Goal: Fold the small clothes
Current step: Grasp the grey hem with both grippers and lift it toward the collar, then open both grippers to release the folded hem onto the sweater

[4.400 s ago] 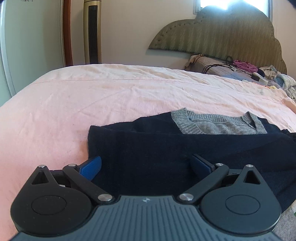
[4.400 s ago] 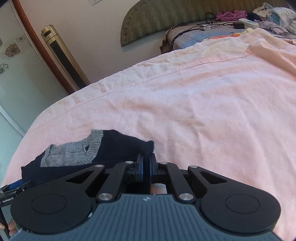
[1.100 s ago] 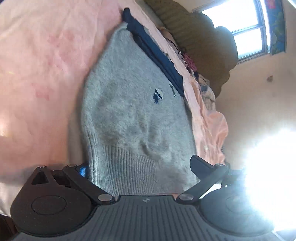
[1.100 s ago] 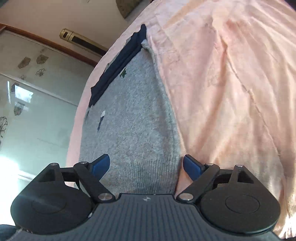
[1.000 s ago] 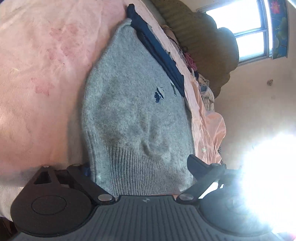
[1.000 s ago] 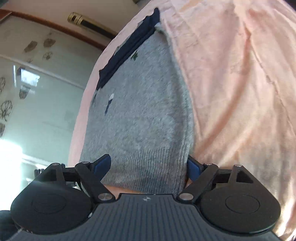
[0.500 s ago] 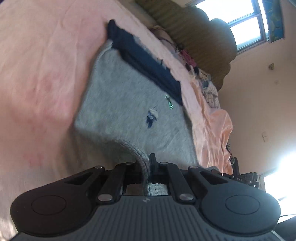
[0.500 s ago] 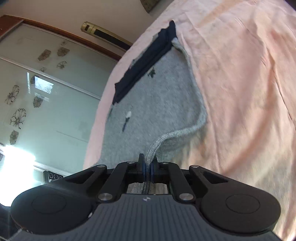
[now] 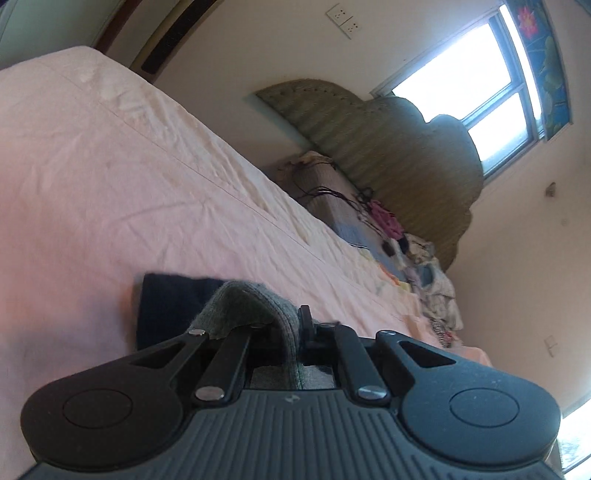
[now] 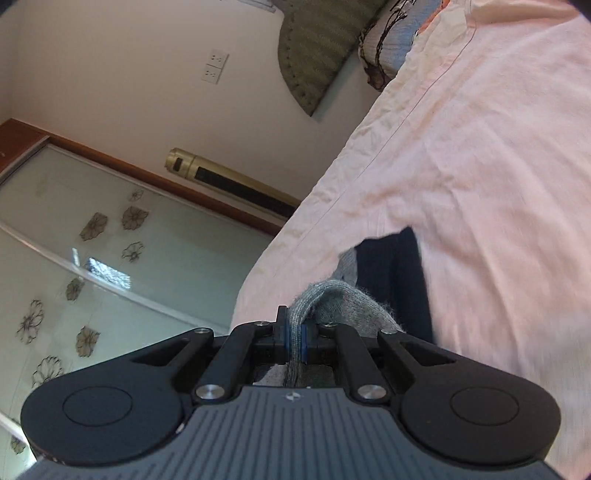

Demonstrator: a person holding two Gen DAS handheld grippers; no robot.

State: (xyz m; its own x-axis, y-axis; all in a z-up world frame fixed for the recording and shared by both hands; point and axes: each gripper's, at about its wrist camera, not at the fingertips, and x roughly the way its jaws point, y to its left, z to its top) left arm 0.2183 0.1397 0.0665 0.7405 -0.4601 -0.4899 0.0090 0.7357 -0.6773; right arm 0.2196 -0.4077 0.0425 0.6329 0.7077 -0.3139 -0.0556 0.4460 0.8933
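Grey knit sweater (image 9: 255, 302) hem — pinched in left claw (image 9: 297, 325) | right claw (image 10: 294, 334) clamps hem too — over pink sheet (image 9: 110, 184)

Open pink sheet (image 9: 147, 192) ahead of me; clothes pile (image 9: 424, 266) crowds headboard (image 9: 388, 147) end.

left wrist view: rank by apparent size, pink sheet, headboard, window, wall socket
1. pink sheet
2. headboard
3. window, though partly cut off behind the headboard
4. wall socket
Apparent only; distances differ.
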